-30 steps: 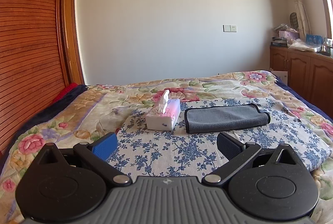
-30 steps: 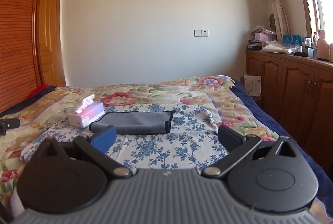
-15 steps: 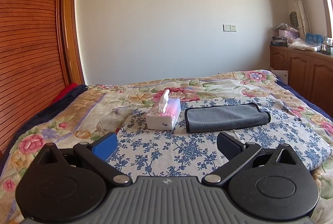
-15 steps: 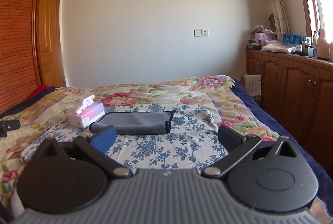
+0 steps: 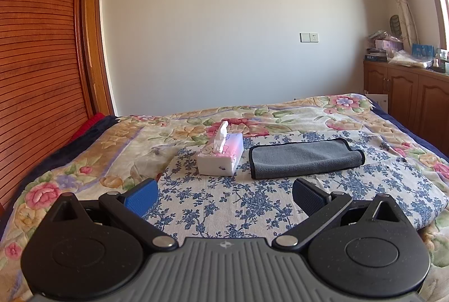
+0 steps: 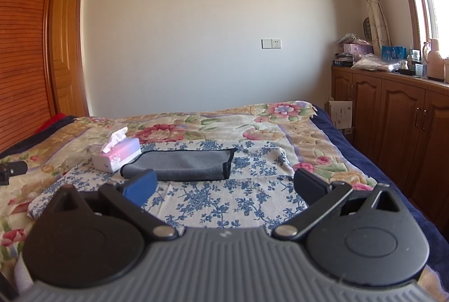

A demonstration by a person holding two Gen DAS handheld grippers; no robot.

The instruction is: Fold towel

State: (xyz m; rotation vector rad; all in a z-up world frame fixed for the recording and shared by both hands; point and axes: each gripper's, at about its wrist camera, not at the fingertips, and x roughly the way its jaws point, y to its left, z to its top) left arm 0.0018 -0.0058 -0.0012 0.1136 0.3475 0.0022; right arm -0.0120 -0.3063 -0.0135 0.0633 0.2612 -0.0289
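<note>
A grey towel (image 5: 304, 158) with a dark hem lies folded into a long strip on a blue-flowered cloth (image 5: 224, 201) on the bed. It also shows in the right wrist view (image 6: 182, 167). My left gripper (image 5: 224, 194) is open and empty, held short of the towel and above the cloth. My right gripper (image 6: 224, 187) is open and empty, also short of the towel, with its left blue pad (image 6: 140, 187) overlapping the towel's near left end in view.
A white and pink tissue box (image 5: 221, 156) stands just left of the towel, also in the right wrist view (image 6: 118, 153). Wooden cabinets (image 6: 393, 119) line the right side of the bed. A slatted wooden wardrobe (image 5: 36, 77) is on the left.
</note>
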